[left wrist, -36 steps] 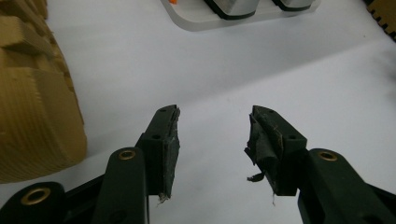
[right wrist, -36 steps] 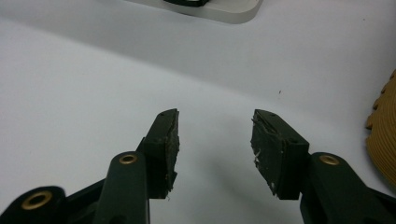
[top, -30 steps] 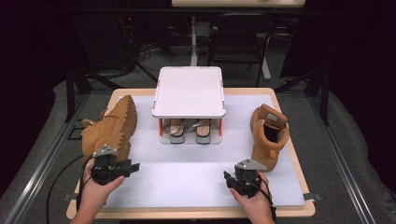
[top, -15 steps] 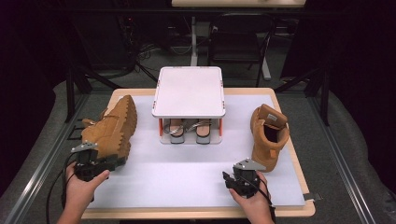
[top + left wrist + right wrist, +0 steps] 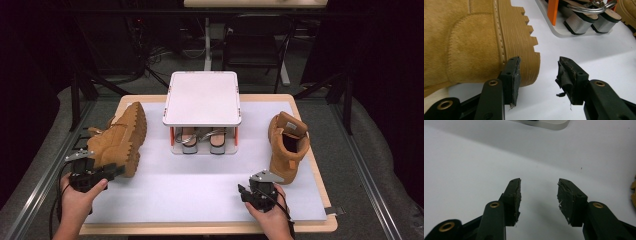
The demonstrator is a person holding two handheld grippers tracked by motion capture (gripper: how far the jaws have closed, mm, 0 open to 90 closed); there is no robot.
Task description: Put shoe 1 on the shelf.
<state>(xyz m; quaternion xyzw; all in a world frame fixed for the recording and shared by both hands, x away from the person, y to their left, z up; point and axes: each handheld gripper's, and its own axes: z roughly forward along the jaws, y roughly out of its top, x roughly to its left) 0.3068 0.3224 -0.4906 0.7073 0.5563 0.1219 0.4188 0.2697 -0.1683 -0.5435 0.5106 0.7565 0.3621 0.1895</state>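
1. Right claw [image 5: 248, 192]: near edge of tabletop [image 5: 200, 190], jaws apart, nothing between them, idle over white surface.
2. Left claw [image 5: 111, 172]: jaws have just been opening, gaping, heel edge of sole partly between them, pads not pressing.
3. Left boot [image 5: 120, 142]: on its side, left of centre; not yet gripped.
4. Right boot [image 5: 287, 142]: upright, right side; untouched.
5. Rack [image 5: 202, 100]: centre rear, heeled sandals [image 5: 200, 140] beneath, top bare.

Judged: stowing barely begun; both boots remain.
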